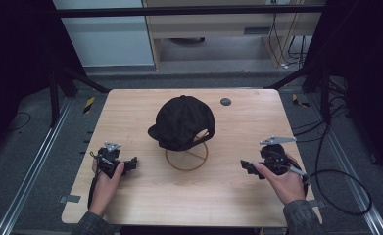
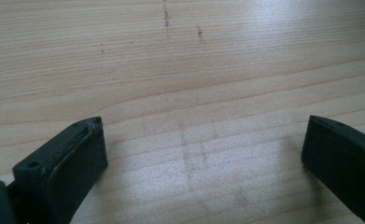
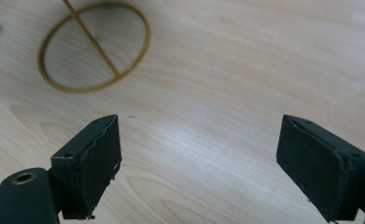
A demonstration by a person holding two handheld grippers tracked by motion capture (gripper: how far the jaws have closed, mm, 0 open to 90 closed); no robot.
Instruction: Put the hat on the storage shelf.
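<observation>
Cap: a black baseball cap (image 1: 183, 121) sits on a thin wooden stand (image 1: 186, 155) in the middle of the table, a little toward the far side.
Cap direction: its brim points to the left and slightly toward the person; the strap opening at the back faces right. The long axis runs roughly left to right across the table.
Stand: the ring base lies flat on the table under the near edge of the cap. In the right gripper view the ring (image 3: 94, 45) has one straight bar across it.
Table: light wooden top (image 1: 203, 196) with rounded corners; a small dark round disc (image 1: 225, 102) is near the far edge, to the right of the cap.
Left gripper: (image 1: 130, 163) held low at the near left, pointing to the right toward the stand, well apart from it. Its jaws are spread wide over bare wood, nothing between them.
Right gripper: (image 1: 245, 166) held at the near right, pointing left toward the stand. Its jaws also stand wide apart, holding nothing.
</observation>
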